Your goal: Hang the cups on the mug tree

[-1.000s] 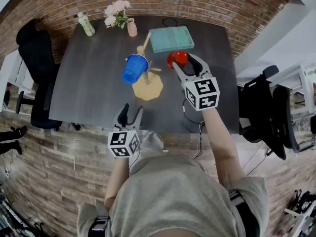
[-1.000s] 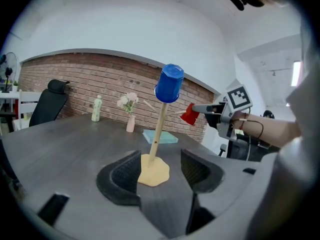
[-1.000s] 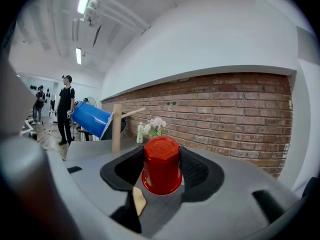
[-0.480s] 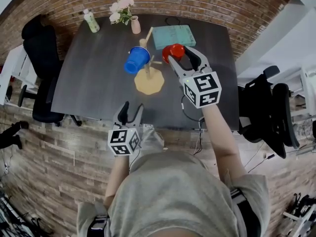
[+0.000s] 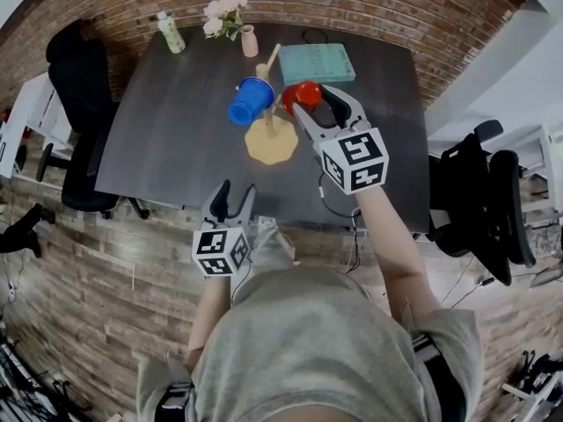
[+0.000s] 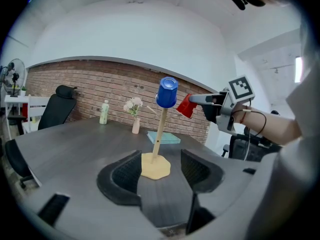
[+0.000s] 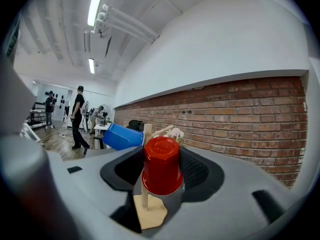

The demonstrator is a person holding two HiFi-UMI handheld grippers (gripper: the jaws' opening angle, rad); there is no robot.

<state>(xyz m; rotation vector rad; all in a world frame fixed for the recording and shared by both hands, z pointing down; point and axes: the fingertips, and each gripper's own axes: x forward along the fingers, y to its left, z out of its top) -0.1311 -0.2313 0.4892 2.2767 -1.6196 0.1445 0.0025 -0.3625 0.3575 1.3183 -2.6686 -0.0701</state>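
A wooden mug tree (image 5: 270, 139) with a flat tan base stands mid-table; its base also shows in the left gripper view (image 6: 155, 166). A blue cup (image 5: 251, 100) hangs on a peg on the tree's left side and shows near the pole's top (image 6: 166, 92). My right gripper (image 5: 307, 101) is shut on a red cup (image 5: 300, 96), held upside down just right of the pole (image 7: 147, 132). The red cup (image 7: 161, 165) fills the gap between those jaws. My left gripper (image 5: 233, 197) hovers open and empty at the table's near edge, pointing at the tree.
A teal book (image 5: 317, 63), a pink vase with flowers (image 5: 250, 40) and a green bottle (image 5: 171, 32) sit along the table's far side. Black office chairs stand to the left (image 5: 79, 104) and right (image 5: 479, 196). People stand far off (image 7: 77, 116).
My right gripper has carried the red cup leftward, closer to the tree's pole. The left gripper has stayed at the near edge.
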